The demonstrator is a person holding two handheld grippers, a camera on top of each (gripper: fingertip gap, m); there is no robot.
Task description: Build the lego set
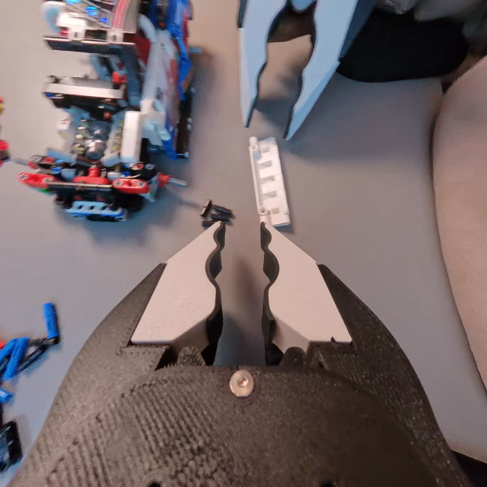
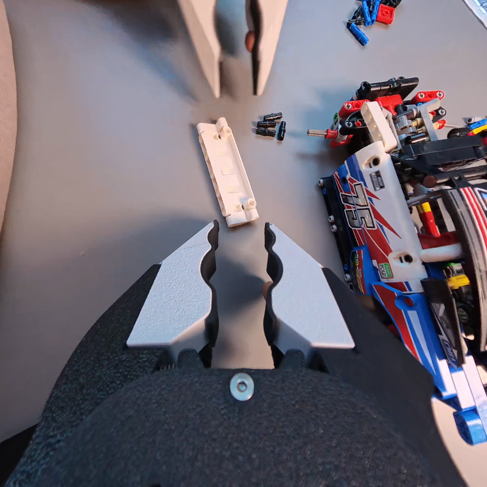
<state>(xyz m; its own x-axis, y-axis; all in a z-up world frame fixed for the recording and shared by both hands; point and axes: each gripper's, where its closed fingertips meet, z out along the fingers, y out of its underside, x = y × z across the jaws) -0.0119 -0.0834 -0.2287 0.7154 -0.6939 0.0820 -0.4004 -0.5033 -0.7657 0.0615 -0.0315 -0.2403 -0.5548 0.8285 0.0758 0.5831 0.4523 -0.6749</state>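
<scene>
On the grey surface (image 2: pixel 105 184), between the two tools, lying flat: a long white lego panel (image 2: pixel 227 172), underside up, ribs and pin sockets showing

Right hand-held gripper (image 2: pixel 241 224) open, empty, tips just short of the panel's near end, panel at 12 o'clock from it in the right wrist view. Small cluster of black pins (image 2: pixel 271 126) at 1 o'clock, just beside the panel's far end, apart from it. Partly built lego car (image 2: pixel 395 210) at 3 o'clock, blue, red and white bodywork with stickers, red and black beams at its far end. Loose blue and red pieces (image 2: pixel 369 18) at 1 o'clock near the top edge, well apart from the rest

Left hand-held gripper (image 1: pixel 242 223) also open and empty, fingers parted, hovering over bare surface. Same white panel (image 1: pixel 268 181) at 1 o'clock from its tips, black pins (image 1: pixel 217 212) at 11 o'clock, very near the left fingertip; contact hard to judge. Car (image 1: pixel 118 118) blurred at 10 o'clock. Blue pieces (image 1: pixel 26 342) at 8 o'clock by the left edge
</scene>
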